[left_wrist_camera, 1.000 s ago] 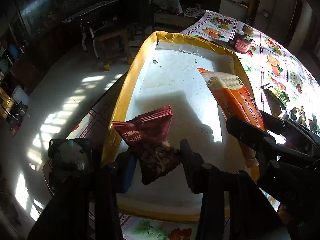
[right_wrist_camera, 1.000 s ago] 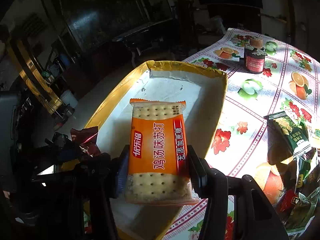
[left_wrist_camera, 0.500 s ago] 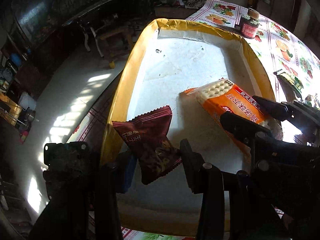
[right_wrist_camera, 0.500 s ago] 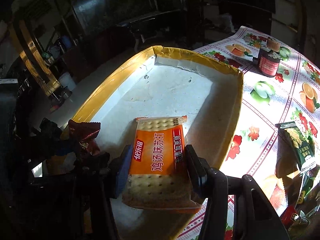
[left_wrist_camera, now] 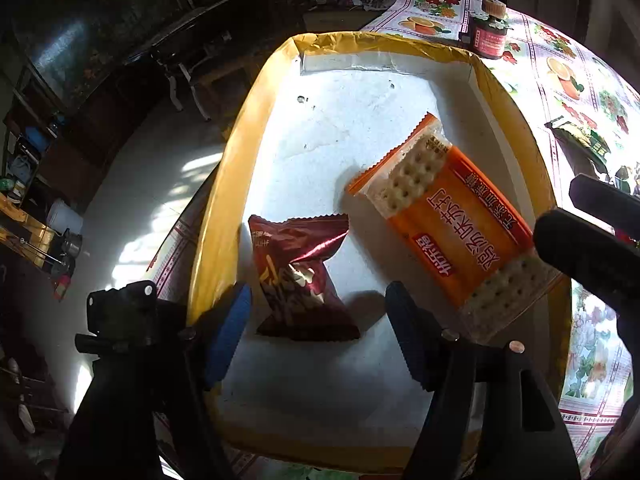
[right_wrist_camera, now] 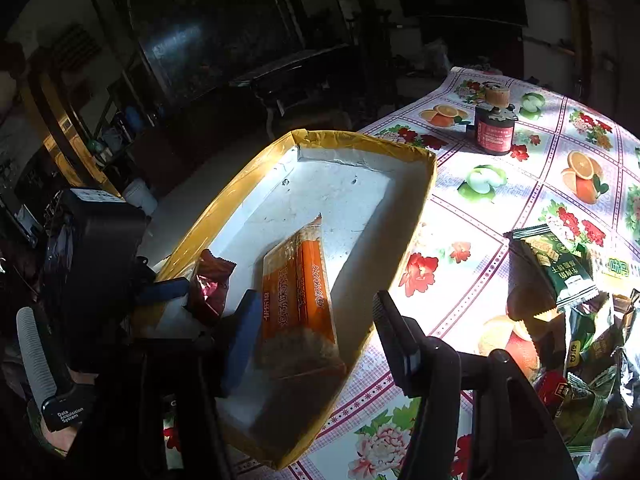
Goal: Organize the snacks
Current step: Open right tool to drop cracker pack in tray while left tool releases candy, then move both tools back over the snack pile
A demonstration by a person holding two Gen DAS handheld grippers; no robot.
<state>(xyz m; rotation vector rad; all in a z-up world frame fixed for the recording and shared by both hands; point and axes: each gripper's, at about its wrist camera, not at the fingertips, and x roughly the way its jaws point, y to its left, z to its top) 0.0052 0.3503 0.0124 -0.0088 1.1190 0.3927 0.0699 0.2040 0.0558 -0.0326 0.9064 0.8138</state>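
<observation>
Left gripper sits low over the near left corner of the yellow-rimmed box, jaws spread wide, nothing pinched. Dark red snack packet lies on the white box floor between the spread fingers; whether they touch it is unclear. In the right wrist view the same packet looks tilted near the left wall of the box.

Just right of it, the orange cracker pack lies flat and diagonal on the box floor, close to the red packet, their corners near each other. Right gripper hovers over the near right part of the box, jaws apart, not clamping; the cracker pack is between its fingers, resting on the floor.

Further right, the floral bench carries a dark jar beyond the box's far right corner. At far right, a green snack packet and a heap of other wrappers lie on the bench, well apart from the box.
</observation>
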